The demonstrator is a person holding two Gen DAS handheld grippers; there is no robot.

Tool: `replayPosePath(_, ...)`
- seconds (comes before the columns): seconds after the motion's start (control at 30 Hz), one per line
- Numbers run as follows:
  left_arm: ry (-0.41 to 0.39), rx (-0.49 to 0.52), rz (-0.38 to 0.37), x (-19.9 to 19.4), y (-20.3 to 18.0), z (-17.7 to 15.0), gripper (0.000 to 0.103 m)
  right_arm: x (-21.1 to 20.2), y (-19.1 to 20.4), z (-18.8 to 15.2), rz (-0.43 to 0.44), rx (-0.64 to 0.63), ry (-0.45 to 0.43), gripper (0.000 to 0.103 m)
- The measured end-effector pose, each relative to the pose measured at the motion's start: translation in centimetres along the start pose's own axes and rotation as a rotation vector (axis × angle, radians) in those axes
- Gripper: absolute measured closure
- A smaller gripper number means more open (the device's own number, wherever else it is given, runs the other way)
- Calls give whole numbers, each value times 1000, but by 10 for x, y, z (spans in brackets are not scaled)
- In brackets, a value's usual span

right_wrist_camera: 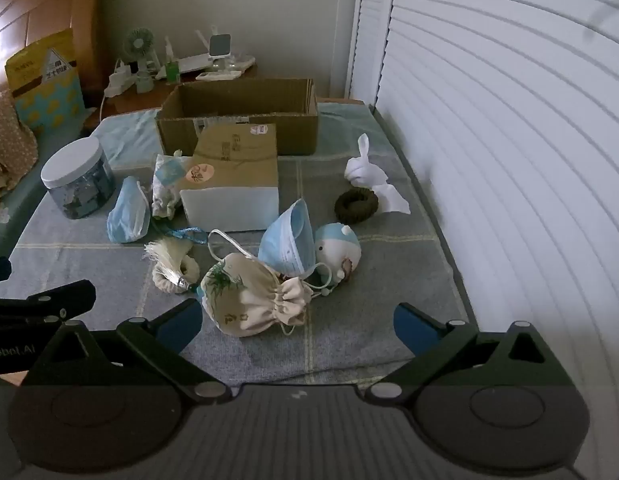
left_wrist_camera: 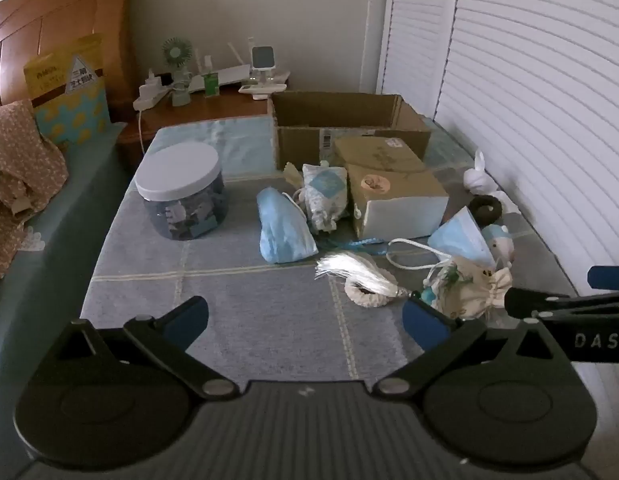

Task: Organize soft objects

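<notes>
**A:** Both tools over the checked blue-grey blanket (right_wrist_camera: 349, 344), near its front edge. How do the fingers stand?

**B:** The left gripper (left_wrist_camera: 305, 322) has its blue-padded fingers spread wide with nothing between them. The right gripper (right_wrist_camera: 297, 324) is spread just as wide, angled down, with the beige drawstring pouch (right_wrist_camera: 253, 300) lying on the blanket just ahead of its fingers, untouched.

**A:** And the soft things?

**B:** Scattered mid-blanket. A crumpled blue face mask (left_wrist_camera: 283, 228) lies near the lidded plastic jar (left_wrist_camera: 181, 192) toward the left edge; a small printed sachet (left_wrist_camera: 323, 194) leans against the closed brown-and-white box (right_wrist_camera: 233, 176). A white tassel (left_wrist_camera: 353, 270) on a woven ring lies in front of that box. A second blue mask (right_wrist_camera: 287, 240) stands propped beside the pouch, touching a small blue-and-white plush figure (right_wrist_camera: 339, 250).

**A:** Toward the right edge?

**B:** A dark woven ring (right_wrist_camera: 356, 204) and a white rabbit toy (right_wrist_camera: 369, 176), close to the louvred doors (right_wrist_camera: 509, 160).

**A:** And at the back?

**B:** An open cardboard carton (right_wrist_camera: 237, 120) stands at the far edge, directly behind the closed box.
</notes>
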State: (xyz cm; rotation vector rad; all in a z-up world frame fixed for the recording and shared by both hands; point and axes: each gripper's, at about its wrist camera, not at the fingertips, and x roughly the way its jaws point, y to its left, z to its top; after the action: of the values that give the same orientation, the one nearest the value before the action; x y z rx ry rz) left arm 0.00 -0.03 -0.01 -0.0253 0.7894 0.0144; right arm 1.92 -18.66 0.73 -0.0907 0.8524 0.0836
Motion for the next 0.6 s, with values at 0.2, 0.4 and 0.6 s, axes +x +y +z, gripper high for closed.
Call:
replayPosePath(0.2,-6,-5,-10,1,-1,0,1,2,-1,1,4,9,-2,0)
replayPosePath(0.4,-7,-8,-6,-1,-3,0,1,-4,-2,4,13,9,-7,0)
replayPosePath(0.6,-7,-7,-6,0,-5,1,1,-3,0,4,6,2,-9,0)
